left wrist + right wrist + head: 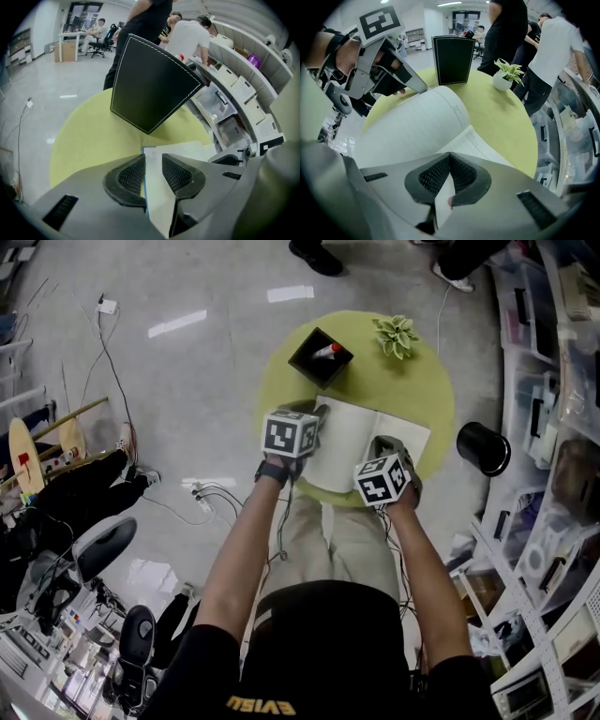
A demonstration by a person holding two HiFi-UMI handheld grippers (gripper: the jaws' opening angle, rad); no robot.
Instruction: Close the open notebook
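Note:
The open notebook (361,442) lies on a round yellow-green table (424,390). My left gripper (320,415) is at its left edge. In the left gripper view the jaws of the left gripper (153,157) stand slightly apart, with the blue-edged page of the notebook (187,150) in the gap and no pad pressing it. The right gripper view shows this left leaf of the notebook (417,126) raised in a curve under the left gripper (423,89). My right gripper (386,448) sits at the near right edge. Its tips (450,157) meet, with white paper between the jaws.
A black square box (321,356) holding a red-capped marker (326,351) stands behind the notebook, and a small potted plant (397,334) at the table's far right. A black cylinder (484,447) stands on the floor to the right. People (506,28) stand beyond the table. Shelves line the right side.

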